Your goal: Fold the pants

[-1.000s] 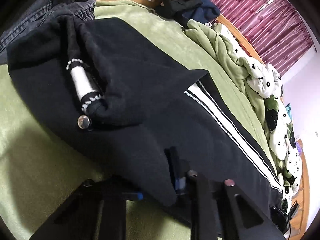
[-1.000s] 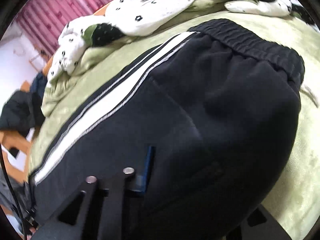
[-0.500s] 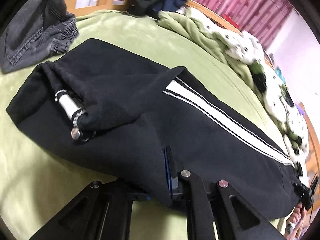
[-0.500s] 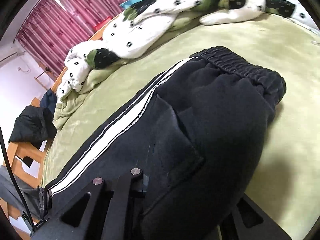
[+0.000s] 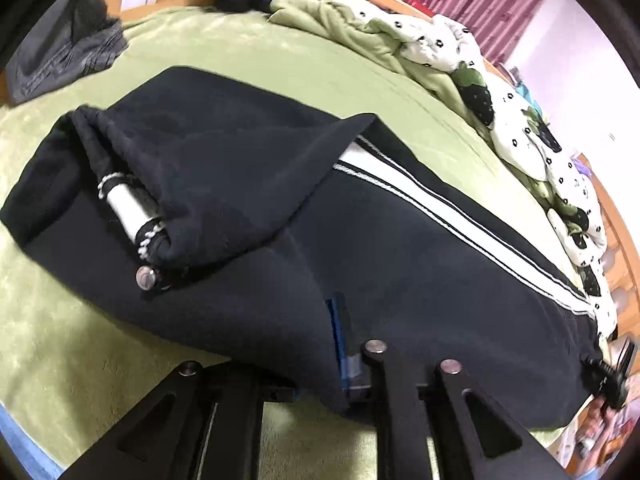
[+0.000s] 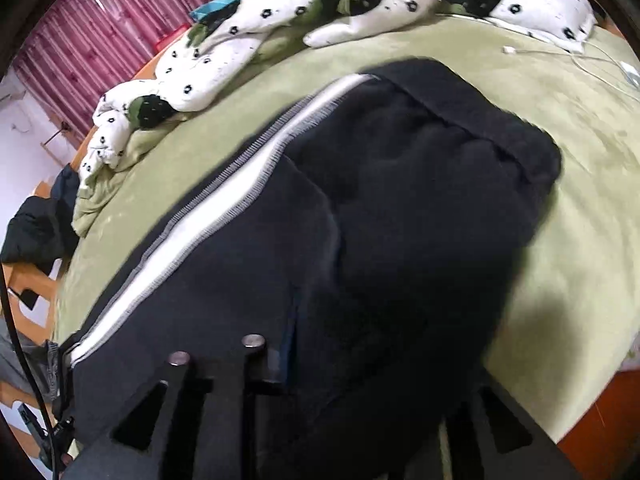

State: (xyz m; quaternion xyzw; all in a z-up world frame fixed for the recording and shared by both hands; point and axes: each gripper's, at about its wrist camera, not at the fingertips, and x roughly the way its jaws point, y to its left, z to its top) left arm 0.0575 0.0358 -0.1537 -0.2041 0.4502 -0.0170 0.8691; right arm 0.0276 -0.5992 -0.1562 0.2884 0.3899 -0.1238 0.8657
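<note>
My left claw (image 5: 316, 364) has the near edge of the black pants (image 5: 248, 184) between its fingers, and its jaws are easing apart; the cloth still drapes over the blue-edged pad (image 5: 339, 336), which presses into the fabric. Ahead of this claw the pants lie stretched across the green bedspread (image 5: 248, 52), one leg folded back over the other. Its cuff (image 5: 132, 208), with white trim and a silver stopper, sits ahead and to the left. The white side stripe (image 5: 448, 216) runs away ahead and to the right. Beyond it, a white flowered quilt (image 5: 516, 120) is bunched along the far side, and grey jeans (image 5: 68, 52) lie far ahead on the left.

My right claw (image 6: 360, 368) holds the same near edge further along, cloth heaped between its fingers, and those jaws are opening as well. I cannot tell whether its pads still pinch the fabric, since the pants cover them. The elastic waistband (image 6: 492, 124) lies ahead and to the right of it, and the stripe runs off to the left. A white cable (image 6: 576, 56) lies far ahead on the right.
</note>
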